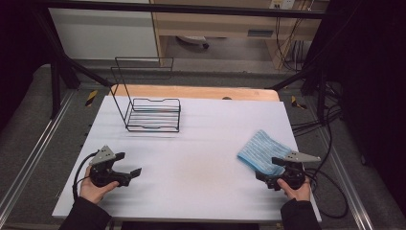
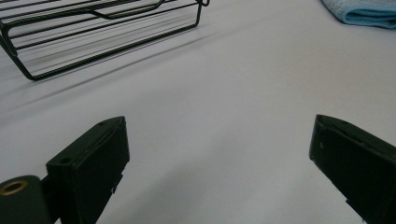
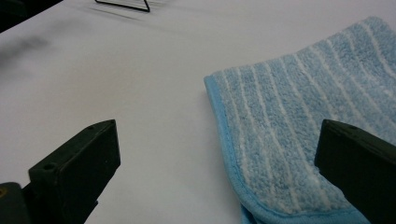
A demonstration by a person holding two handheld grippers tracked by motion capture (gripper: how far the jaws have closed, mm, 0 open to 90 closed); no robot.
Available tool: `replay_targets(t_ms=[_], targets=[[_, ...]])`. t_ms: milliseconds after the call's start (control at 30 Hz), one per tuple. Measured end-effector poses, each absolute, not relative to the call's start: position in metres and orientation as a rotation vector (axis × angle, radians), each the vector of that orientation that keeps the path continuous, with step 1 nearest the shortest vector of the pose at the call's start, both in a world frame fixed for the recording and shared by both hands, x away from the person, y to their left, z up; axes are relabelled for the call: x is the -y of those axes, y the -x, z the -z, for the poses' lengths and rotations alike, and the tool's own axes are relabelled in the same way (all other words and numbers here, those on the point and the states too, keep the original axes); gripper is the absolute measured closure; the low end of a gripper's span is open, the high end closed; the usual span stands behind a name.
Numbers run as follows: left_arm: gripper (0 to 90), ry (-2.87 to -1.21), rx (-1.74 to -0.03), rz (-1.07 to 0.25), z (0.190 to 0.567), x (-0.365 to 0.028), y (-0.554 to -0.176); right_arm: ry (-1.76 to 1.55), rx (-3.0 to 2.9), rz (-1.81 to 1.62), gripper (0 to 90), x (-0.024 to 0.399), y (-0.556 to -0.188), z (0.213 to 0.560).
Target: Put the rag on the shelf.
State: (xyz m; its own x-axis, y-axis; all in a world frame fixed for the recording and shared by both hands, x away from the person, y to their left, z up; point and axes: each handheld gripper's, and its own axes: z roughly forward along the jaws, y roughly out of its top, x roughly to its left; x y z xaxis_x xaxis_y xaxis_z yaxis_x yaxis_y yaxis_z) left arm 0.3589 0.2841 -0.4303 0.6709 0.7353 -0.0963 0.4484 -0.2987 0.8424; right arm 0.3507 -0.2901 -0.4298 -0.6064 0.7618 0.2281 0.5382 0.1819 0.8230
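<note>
Nothing moved yet, I judge: the cloth (image 1: 262,152) lies folded at the table's (image 1: 201,158) right edge, just ahead of my right gripper (image 3: 217,163), jaws wide and empty. My left gripper (image 2: 219,163) gapes over bare table. The rack (image 1: 154,115) stands far-left, well apart; nothing between blocks me.

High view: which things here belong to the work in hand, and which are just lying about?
In the work:
- blue striped cloth, folded, in front of the right gripper, its jaws open
- left gripper, jaws open, nothing between them

Lying about:
- black wire rack, far side of the white table, untouched
</note>
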Motion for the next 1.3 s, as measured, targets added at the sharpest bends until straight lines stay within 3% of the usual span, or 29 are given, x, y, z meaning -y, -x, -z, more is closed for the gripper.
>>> replay_targets(t_ms=[1100,1300], targets=[[7.0,-1.951,-0.941,-0.41,0.433,-0.287,-0.36,-1.167,-2.274,-1.302,0.6,0.241,-0.367,0.428],[7.2,-1.953,-0.941,-0.409,0.434,-0.286,-0.36,-1.14,-2.269,-1.225,7.7,0.227,-0.378,0.425]])
